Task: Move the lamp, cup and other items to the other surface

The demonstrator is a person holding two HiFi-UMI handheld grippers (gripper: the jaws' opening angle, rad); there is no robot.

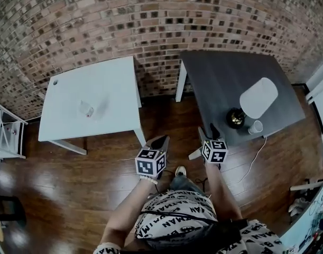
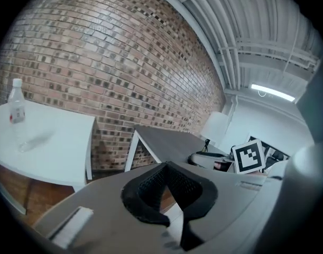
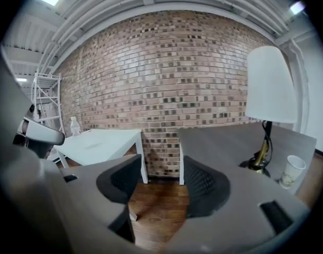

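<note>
Grey table (image 3: pixel 224 142): lamp (image 3: pixel 267 83) upright, shade topmost; cup (image 3: pixel 294 169) upright beside it.

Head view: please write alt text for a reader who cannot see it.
Seen from above, a person holds the left gripper and the right gripper over a wooden floor, facing two tables at a brick wall. The white table on the left bears a clear bottle; the dark table on the right bears a white-shaded lamp and a cup.
</note>
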